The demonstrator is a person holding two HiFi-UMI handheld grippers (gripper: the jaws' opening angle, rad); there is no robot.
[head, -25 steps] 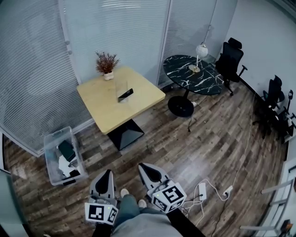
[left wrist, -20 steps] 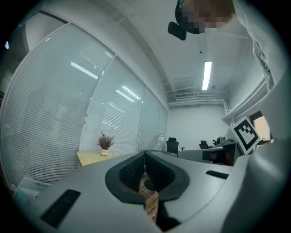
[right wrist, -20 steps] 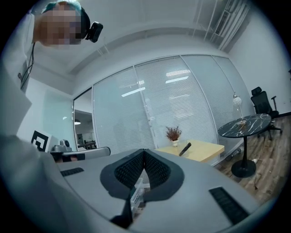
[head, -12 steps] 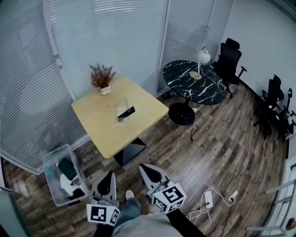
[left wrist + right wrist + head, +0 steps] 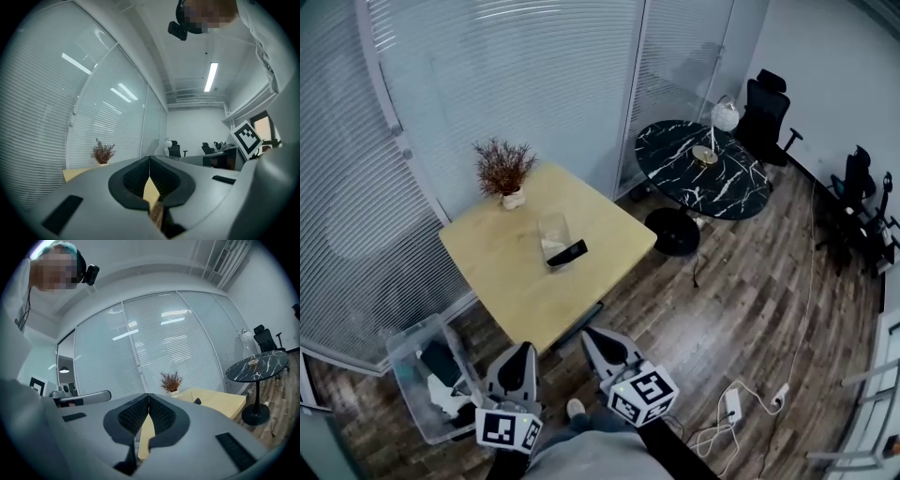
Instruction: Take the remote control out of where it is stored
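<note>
The light wooden square table (image 5: 511,281) has drawn closer to the two grippers than a second ago, and the clear plastic storage bin (image 5: 412,352) has slid towards the lower left corner. The slim black remote control (image 5: 567,251) lies tilted, partly in a clear box-like holder (image 5: 551,228) near the table's middle, well apart from both grippers. The left gripper (image 5: 523,348) and right gripper (image 5: 590,335) hang just short of the table's near edge, each with jaws pressed together on nothing
</note>
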